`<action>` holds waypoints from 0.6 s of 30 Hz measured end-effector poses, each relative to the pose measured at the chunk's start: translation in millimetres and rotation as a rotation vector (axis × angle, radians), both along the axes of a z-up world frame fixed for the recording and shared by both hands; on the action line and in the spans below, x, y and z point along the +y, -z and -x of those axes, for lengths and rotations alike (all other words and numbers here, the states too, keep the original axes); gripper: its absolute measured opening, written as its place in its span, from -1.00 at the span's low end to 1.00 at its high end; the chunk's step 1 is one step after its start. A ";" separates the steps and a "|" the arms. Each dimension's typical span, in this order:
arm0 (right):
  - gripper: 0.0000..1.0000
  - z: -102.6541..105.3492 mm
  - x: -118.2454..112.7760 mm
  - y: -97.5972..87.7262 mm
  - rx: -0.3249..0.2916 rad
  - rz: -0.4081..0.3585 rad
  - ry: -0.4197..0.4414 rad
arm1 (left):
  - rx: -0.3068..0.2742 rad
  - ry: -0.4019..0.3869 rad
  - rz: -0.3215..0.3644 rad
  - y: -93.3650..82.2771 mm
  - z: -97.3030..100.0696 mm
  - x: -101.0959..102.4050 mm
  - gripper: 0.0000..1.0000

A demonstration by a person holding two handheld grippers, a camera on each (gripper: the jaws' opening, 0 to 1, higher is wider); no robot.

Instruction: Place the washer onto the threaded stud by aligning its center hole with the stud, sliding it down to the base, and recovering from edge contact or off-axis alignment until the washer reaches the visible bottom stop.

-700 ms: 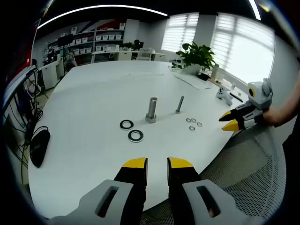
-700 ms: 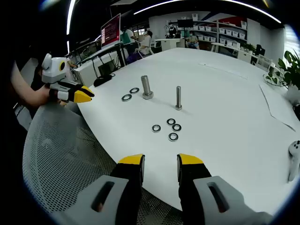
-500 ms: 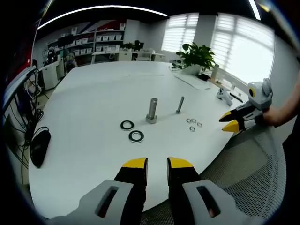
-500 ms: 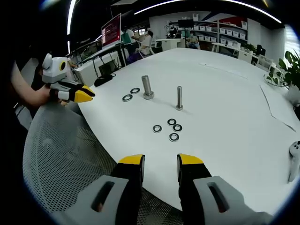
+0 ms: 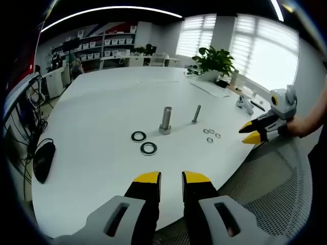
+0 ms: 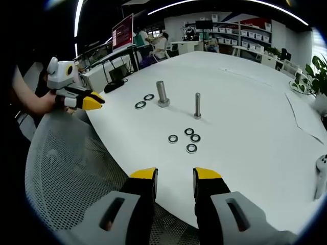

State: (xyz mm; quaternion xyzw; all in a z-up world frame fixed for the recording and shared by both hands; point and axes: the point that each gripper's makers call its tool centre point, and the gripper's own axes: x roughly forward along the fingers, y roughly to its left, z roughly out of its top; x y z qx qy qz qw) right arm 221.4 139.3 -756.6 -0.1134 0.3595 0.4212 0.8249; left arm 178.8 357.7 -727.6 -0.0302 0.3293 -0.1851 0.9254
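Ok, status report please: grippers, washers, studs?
Both grippers open, empty, off the table edge. Washers flat on table. Studs bare, path clear.

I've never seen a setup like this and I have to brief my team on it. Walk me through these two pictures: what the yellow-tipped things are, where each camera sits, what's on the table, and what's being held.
There is no robot here. A person holds a two-jaw gripper in each hand, and a fisheye camera rides on each one, looking forward along its yellow-tipped jaws.

In the left gripper view, the left gripper rises from the bottom and the right gripper comes in at the right edge. The right gripper view mirrors this.

On the white table stand a thick stud and a thin stud. Two large washers lie beside the thick one, and four small washers lie near the thin one.

Both grippers are open, hold nothing, and hover off the table's edge, over a mesh chair seat.
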 end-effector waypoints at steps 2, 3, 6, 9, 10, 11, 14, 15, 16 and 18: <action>-0.39 -0.1 0.3 -0.4 -0.003 0.000 -0.002 | 0.000 0.002 -0.002 0.1 0.0 -0.4 -0.72; -0.39 0.0 0.5 -0.5 -0.003 -0.001 -0.003 | 0.000 0.003 -0.002 0.1 0.0 -0.7 -0.72; -0.40 1.8 0.8 1.1 0.002 0.007 -0.013 | -0.003 0.001 -0.001 -0.2 0.1 -0.1 -0.72; -0.40 2.4 1.2 0.7 0.003 0.009 -0.017 | -0.005 -0.002 -0.002 -0.3 -0.3 0.6 -0.72; -0.40 2.4 1.2 0.7 0.003 0.009 -0.018 | -0.007 -0.002 -0.001 -0.7 -0.6 0.6 -0.72; -0.40 2.3 1.2 0.7 0.003 0.009 -0.019 | -0.008 -0.002 -0.001 -0.9 -0.8 0.6 -0.72; -0.40 2.8 1.3 0.5 0.002 0.009 -0.022 | -0.007 -0.001 -0.006 -0.4 -0.4 0.7 -0.72; -0.41 2.9 1.1 0.5 0.003 0.010 -0.021 | -0.005 -0.001 -0.006 0.0 -0.3 0.7 -0.72; -0.41 2.8 1.2 0.4 0.003 0.009 -0.021 | -0.004 -0.001 -0.006 0.0 -0.3 0.7 -0.72; -0.41 2.8 1.4 0.3 0.004 0.008 -0.023 | -0.005 -0.003 -0.008 -0.1 -0.5 1.1 -0.72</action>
